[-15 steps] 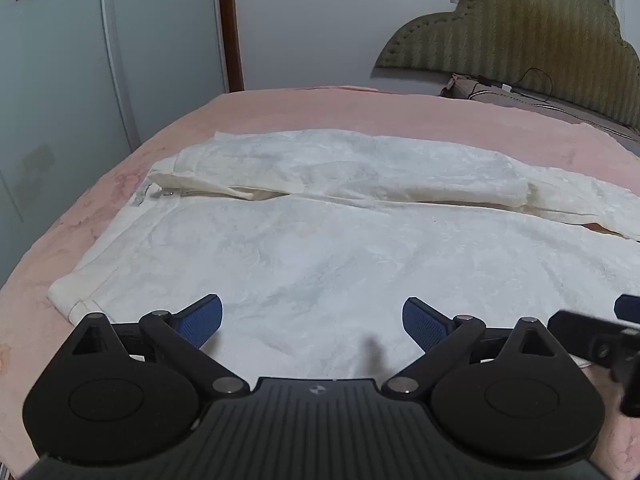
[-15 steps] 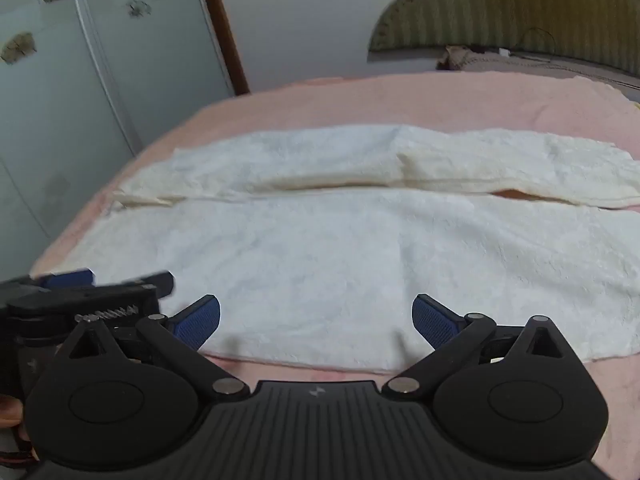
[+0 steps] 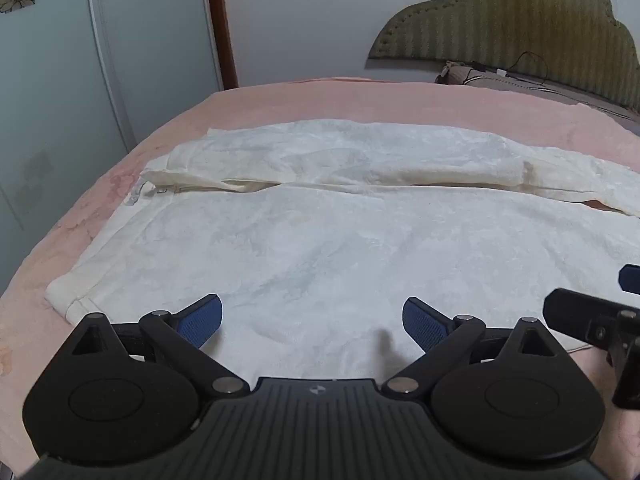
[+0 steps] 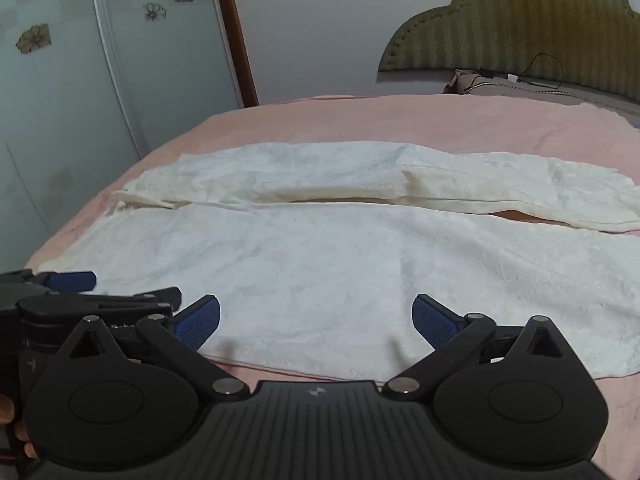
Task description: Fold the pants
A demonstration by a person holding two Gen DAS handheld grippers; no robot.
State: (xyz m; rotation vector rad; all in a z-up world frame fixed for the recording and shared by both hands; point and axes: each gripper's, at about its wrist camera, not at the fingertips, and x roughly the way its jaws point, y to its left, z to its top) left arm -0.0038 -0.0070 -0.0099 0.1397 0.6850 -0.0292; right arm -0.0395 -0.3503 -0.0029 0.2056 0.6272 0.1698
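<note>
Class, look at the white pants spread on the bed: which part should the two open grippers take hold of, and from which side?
Grip the white pants probably along their near edge, from the near side: that leg lies flat and closest, under the open left gripper and right gripper.

Left claw (image 3: 312, 320) is showing a black ribbed housing carrying a small white emblem behind the fingers, two round black side discs, silver pivot screws and blue textured pads (image 3: 202, 319). Right claw (image 4: 316, 320) is presenting the identical build: black linkage arms, triangular cut-outs, blue pads (image 4: 434, 322).
</note>
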